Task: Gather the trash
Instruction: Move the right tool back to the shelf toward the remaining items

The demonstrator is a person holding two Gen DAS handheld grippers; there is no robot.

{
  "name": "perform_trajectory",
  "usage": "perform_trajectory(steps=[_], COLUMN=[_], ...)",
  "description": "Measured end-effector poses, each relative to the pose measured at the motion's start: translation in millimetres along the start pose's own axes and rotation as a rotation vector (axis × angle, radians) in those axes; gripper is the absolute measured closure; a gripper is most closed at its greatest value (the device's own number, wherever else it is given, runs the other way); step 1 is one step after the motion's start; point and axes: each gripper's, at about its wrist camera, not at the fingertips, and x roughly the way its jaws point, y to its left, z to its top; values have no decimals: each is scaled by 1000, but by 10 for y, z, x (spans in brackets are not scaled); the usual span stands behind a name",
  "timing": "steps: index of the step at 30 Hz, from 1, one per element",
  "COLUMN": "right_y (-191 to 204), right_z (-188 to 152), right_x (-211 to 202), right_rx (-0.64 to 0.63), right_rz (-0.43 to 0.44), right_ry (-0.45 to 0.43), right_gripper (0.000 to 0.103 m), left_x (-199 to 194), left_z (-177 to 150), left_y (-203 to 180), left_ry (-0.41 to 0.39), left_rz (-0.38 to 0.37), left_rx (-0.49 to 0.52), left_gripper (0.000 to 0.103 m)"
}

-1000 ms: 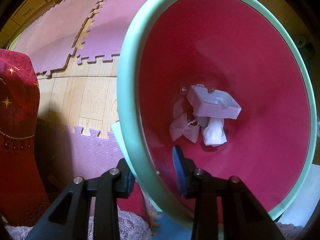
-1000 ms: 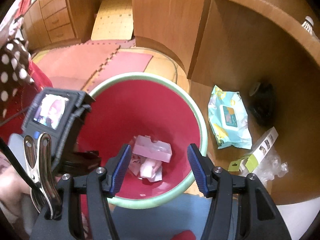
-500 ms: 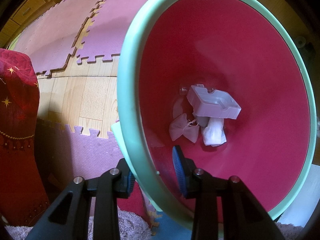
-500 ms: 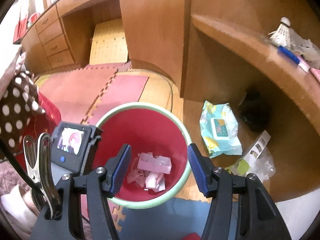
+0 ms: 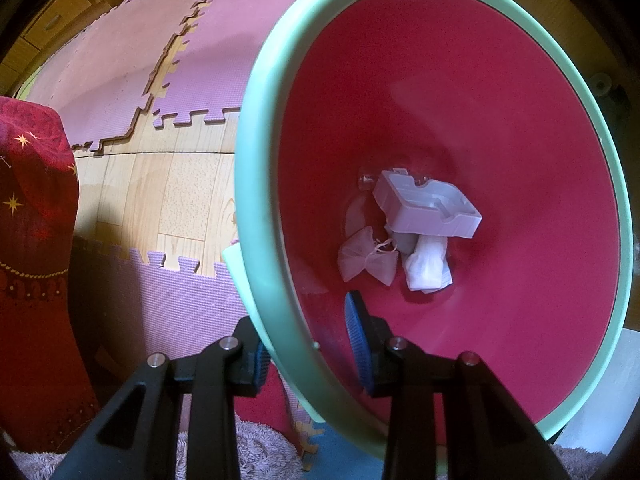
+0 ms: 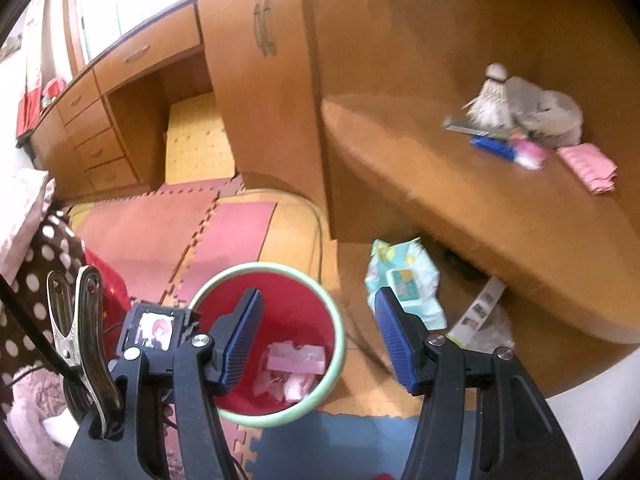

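Observation:
A red bin [image 5: 500, 128] with a mint-green rim [image 5: 256, 208] fills the left wrist view. My left gripper [image 5: 308, 344] is shut on that rim, one finger outside and one inside. At the bottom lie a white plastic tray [image 5: 428, 208], a small gauze pouch [image 5: 366, 256] and crumpled tissue [image 5: 428, 268]. In the right wrist view the bin [image 6: 288, 300] stands below on the floor. My right gripper [image 6: 318, 340] hangs open and empty above it. On the wooden desk [image 6: 460, 200] sit a shuttlecock [image 6: 490, 100], a blue item [image 6: 492, 146] and pink cloths [image 6: 588, 168].
A wet-wipes pack [image 6: 406, 280] and a clear wrapper [image 6: 484, 320] lie on the floor under the desk. Pink foam mats [image 5: 120, 80] cover wooden floor. A red starred cloth [image 5: 32, 240] stands left. Wooden drawers [image 6: 100, 152] line the far wall.
My right gripper has risen and tilted up, so the bin shrinks below it and the desk top with its clutter comes into sight. The left gripper and bin stay still.

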Motion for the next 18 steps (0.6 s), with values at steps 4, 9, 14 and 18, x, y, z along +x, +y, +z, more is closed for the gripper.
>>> perform_trajectory(steps=[4, 9, 14, 18], right_y=[-201, -495, -806, -1030], right_z=[118, 281, 387, 437], right_x=[-144, -307, -417, -433], right_rx=[15, 42, 90, 133], right_rz=[-46, -116, -188, -283], right_ry=[-25, -52, -75, -84], right_gripper=[44, 44, 44, 44], left_x=[0, 0, -2, -1], left_z=[-1, 0, 2, 1], left_y=[1, 1, 2, 4], left_ry=[0, 0, -1, -1], left_rz=[0, 0, 0, -1], left_rx=[1, 1, 1, 1], left_gripper=[67, 67, 67, 67])
